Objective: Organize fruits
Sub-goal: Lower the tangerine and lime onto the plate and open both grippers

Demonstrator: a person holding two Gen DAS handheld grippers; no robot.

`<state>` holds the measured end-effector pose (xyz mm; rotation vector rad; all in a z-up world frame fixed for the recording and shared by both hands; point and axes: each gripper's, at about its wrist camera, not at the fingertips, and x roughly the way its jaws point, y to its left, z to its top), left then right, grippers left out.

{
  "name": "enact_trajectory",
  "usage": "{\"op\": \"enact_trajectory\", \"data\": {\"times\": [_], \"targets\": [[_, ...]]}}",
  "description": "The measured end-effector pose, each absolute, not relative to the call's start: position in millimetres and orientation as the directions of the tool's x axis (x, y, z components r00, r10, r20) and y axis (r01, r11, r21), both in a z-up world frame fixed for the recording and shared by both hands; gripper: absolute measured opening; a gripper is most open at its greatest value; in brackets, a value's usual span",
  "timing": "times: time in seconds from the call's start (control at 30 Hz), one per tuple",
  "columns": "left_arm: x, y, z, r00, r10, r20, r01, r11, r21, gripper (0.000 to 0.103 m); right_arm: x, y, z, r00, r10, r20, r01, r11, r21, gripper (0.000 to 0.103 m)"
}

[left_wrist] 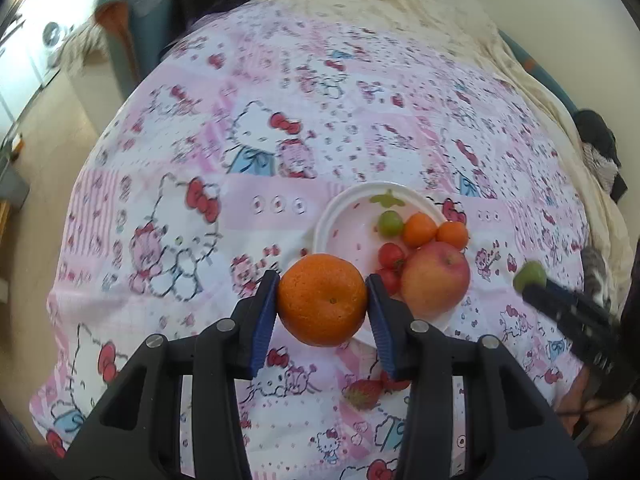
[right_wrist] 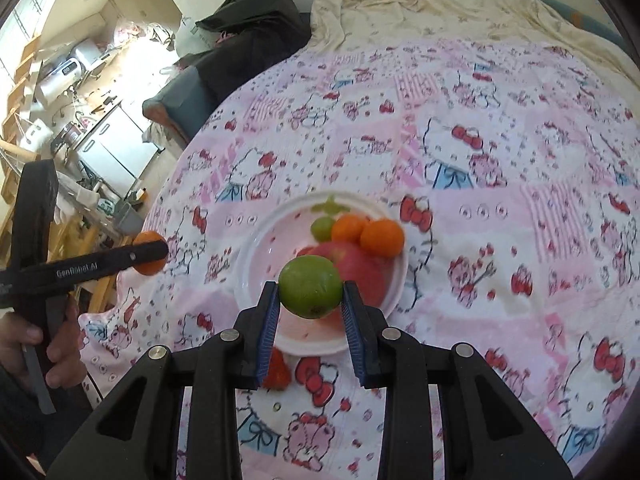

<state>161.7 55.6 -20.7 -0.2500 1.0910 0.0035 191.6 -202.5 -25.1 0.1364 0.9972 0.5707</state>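
My left gripper (left_wrist: 322, 292) is shut on a large orange (left_wrist: 322, 299) and holds it above the near rim of a white plate (left_wrist: 344, 204). The plate holds a red apple (left_wrist: 436, 282), two small oranges (left_wrist: 419, 229), a green fruit (left_wrist: 390, 223) and cherry tomatoes (left_wrist: 391, 256). My right gripper (right_wrist: 309, 300) is shut on a green fruit (right_wrist: 310, 286) above the same plate (right_wrist: 256, 256), in front of the apple (right_wrist: 360, 272). A strawberry (left_wrist: 362, 394) lies on the cloth just short of the plate; it also shows in the right wrist view (right_wrist: 278, 372).
The table is covered by a pink cartoon-cat cloth (left_wrist: 248, 152). A cream blanket (left_wrist: 400, 4) lies bunched at the far side. The left gripper with its orange (right_wrist: 148, 256) shows at the left of the right wrist view, the right gripper (left_wrist: 568, 312) at the right of the left one.
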Motion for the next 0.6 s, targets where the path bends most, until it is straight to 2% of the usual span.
{"op": "enact_trajectory", "data": {"times": [0.3,0.43,0.6], "targets": [[195,33,-28,0.477,-0.147,-0.867,-0.003,0.986,-0.168,0.039,231,-212,-28,0.421,0.505,-0.754,-0.367,0.854,0.368,0.034],[214,38,-45,0.428,-0.195,-0.883,-0.03,0.973,-0.23,0.039,247,-208,-37,0.405,0.509,-0.759,-0.362,0.852,0.379,0.034],[230,41,-62,0.401,-0.192,-0.896,-0.045,0.972,-0.229,0.039,262,-198,-50,0.377,0.515,-0.77,-0.37,0.846,0.385,0.034]]}}
